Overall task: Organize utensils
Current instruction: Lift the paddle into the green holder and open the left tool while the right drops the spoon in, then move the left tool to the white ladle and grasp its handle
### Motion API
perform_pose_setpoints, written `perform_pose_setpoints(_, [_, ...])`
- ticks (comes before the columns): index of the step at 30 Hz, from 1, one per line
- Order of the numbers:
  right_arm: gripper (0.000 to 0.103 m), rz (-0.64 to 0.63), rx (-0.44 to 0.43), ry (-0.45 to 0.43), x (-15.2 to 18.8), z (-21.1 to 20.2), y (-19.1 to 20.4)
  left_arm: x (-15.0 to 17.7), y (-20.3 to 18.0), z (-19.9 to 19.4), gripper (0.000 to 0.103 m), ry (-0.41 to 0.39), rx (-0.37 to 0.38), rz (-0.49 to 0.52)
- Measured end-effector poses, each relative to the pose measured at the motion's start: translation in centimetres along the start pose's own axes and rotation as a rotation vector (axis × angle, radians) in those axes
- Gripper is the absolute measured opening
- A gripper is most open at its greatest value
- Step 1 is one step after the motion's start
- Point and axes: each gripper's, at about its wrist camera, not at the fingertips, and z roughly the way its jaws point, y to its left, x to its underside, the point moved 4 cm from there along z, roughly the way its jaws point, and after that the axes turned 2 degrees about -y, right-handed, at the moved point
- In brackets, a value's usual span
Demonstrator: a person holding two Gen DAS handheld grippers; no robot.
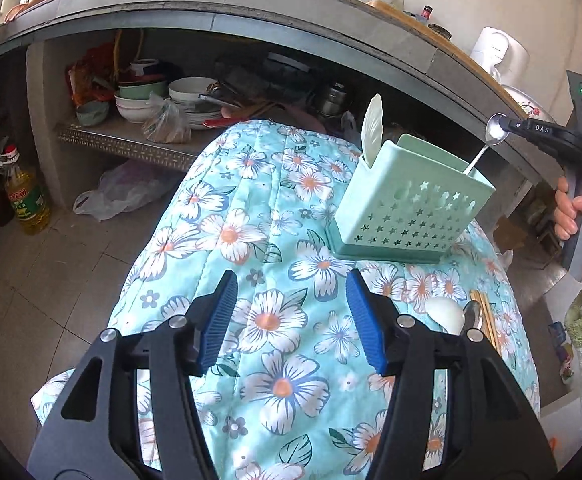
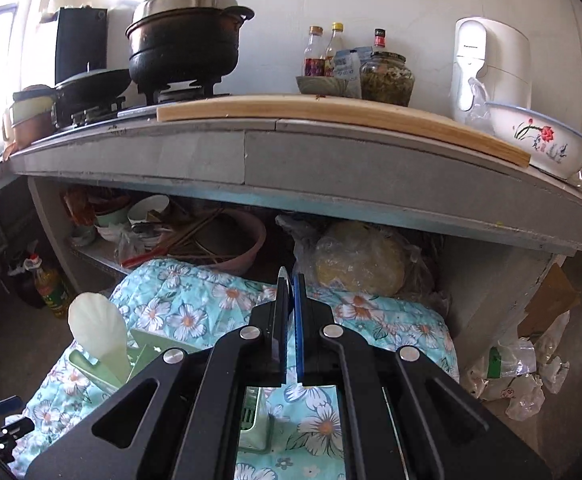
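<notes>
The flowered cloth (image 1: pixel 251 240) lay bare and open in front of the left gripper (image 1: pixel 291 320), whose jaws stood apart with nothing between them. The green holder (image 1: pixel 407 204) blocked the far right. A white spoon (image 1: pixel 447 314) and chopsticks (image 1: pixel 487 320) lay near the right edge. The grey counter (image 1: pixel 251 4) hung over the far end.

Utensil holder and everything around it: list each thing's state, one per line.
Utensil holder: upright on the floral cloth.
White spoon: standing in holder.
Metal spoon: clamped, handle tip over holder.
Right gripper: shut on metal spoon.
Left gripper: open, empty.
Loose utensils: lying on cloth.
</notes>
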Motion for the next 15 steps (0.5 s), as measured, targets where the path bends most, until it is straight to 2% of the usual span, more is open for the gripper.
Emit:
perform_pose_setpoints(6, [0.008,0.001,-0.066,0.077,2.5,0.6,1.3,0.2,-0.4,-0.1,0.054,0.001,0.017,-0.001])
perform_pose_setpoints(9, [0.032,0.037,-0.085,0.065,3.0,-0.7,0.9,0.4,-0.5,-0.1,0.054,0.004,0.021,-0.001])
perform_pose_setpoints(10, [0.036,0.052,-0.096,0.053,3.0,-1.2,0.6,0.4,-0.5,-0.1,0.054,0.006,0.022,-0.002])
perform_pose_setpoints(15, [0.040,0.178,-0.158,0.017,4.1,-5.2,-1.6,0.4,-1.2,-0.2,0.054,0.007,0.038,0.019])
